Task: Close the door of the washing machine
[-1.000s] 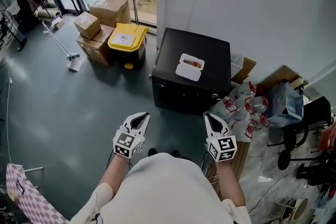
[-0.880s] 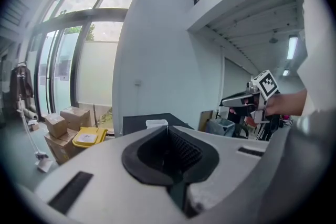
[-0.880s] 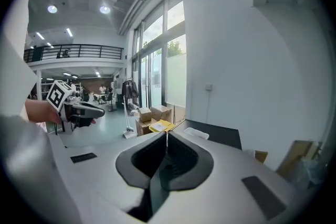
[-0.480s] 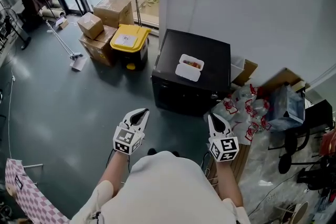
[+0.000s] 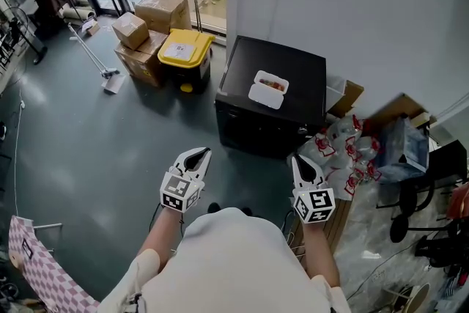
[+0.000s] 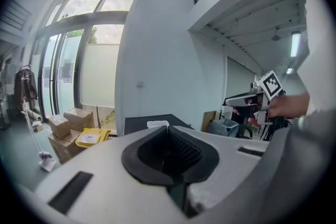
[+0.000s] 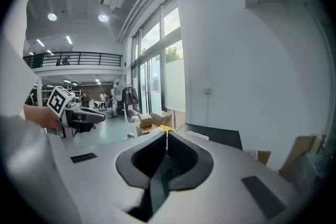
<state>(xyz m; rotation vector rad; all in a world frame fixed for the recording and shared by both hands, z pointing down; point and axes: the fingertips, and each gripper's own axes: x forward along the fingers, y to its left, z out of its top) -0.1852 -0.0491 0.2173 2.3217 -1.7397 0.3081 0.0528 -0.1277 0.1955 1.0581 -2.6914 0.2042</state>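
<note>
Washer [image 5: 302, 95]: a black box on the floor, set against the white wall, ahead of the person and well apart from both grippers. A white tub [image 5: 268, 90] is seen lying on its top. A yellow bin [image 5: 185, 50] and cartons [image 5: 157, 11] are noted to its left, and bags [image 5: 343, 150] to its right. The front is viewed steeply from above; no door leaf is seen standing out from it, so the door is read as lying flush or nearly so. Whether the latch is caught cannot be told. The scene fits either a door already pushed home or one left only slightly ajar. Left gripper [image 5: 197, 155]: jaws pressed together, nothing between them, held in the air and pointed toward the washer. Right gripper [image 5: 300, 162]: jaws likewise pressed together and empty, held level with the left one. Handling, as a judgement: the door is expected to be a stiff hinged panel, light to swing and hard to damage, with a latch that calls for a firm last push. Its face is probably smooth and slippery, so a pinch is judged needless. A flat press with closed jaws on the free edge, away from the hinge, should serve. The hinge side cannot be made out from here.
</note>
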